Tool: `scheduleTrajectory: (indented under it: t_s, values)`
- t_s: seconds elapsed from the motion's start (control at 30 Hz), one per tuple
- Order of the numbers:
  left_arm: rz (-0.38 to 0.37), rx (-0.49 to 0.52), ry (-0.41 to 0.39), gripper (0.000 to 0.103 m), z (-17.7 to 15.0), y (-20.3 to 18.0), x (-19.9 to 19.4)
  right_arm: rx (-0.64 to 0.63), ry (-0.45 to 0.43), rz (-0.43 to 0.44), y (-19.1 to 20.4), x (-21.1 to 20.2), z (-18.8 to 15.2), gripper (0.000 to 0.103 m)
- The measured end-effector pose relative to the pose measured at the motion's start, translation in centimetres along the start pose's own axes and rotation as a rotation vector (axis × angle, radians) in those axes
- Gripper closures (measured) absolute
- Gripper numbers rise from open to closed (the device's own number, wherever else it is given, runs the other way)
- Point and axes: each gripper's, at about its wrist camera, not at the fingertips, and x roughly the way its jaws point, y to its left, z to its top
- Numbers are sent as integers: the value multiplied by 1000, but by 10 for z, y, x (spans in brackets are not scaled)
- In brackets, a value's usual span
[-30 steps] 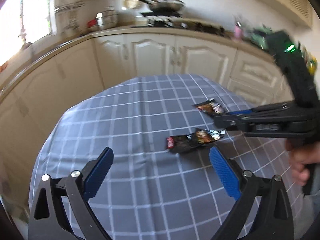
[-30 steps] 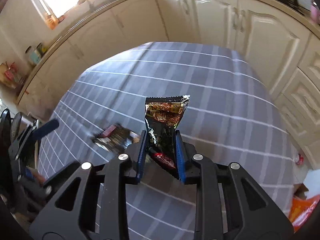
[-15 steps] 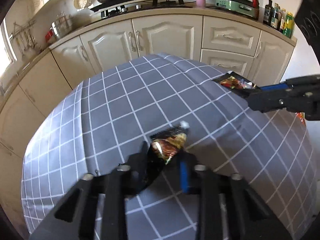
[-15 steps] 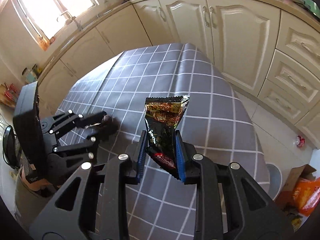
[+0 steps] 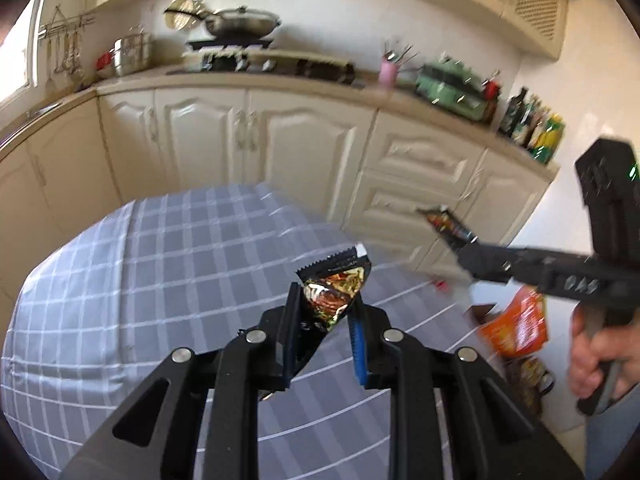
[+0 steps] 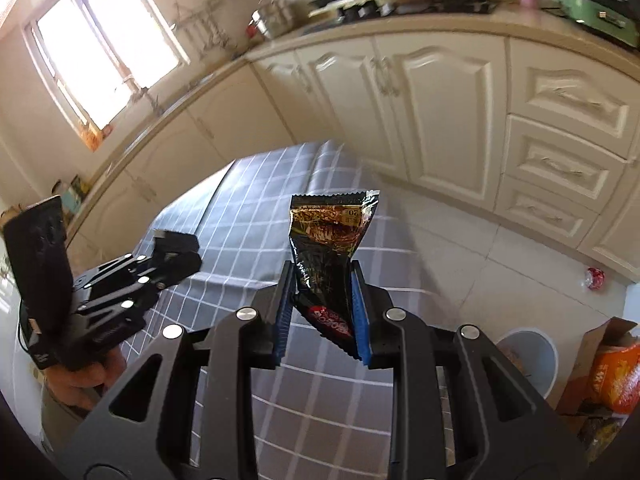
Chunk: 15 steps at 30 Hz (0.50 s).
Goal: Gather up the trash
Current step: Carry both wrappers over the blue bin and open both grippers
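Kitchen bkgd, left hand-held gripper [image 5: 324, 314] clamping crumpled wrapper [image 5: 334, 296], right hand-held gripper [image 6: 320, 300] clamping dark wrapper [image 6: 330, 240]

I stand in a kitchen with cream panelled cabinets [image 6: 440, 108] running under a beige countertop [image 5: 280, 80]. Daylight pours through a window [image 6: 104, 52] on my left. Before me the bench wears a grey checked cloth [image 5: 160, 256]. The floor [image 6: 472, 248] is pale tile, the wall [image 5: 340, 8] white.
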Motion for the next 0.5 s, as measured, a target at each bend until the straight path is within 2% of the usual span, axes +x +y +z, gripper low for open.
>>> scheduleTrajectory:
  t_s: [0.13,0.33,0.47,0.5]
  values:
    - [-72,4,-34,82,18,-47,3,64,-73,-43,-39,-41,-1,77]
    - [-173,63,3,82,31,-137,38,221,-159,-157,-128,-101,-21,77]
    - [-246,87,90,82,24,-195,81,354,-158,-231,-193,-120,-50,77]
    - [-268,88,132,81,18,-211,98,378,-152,-242,-205,-121,-57,77]
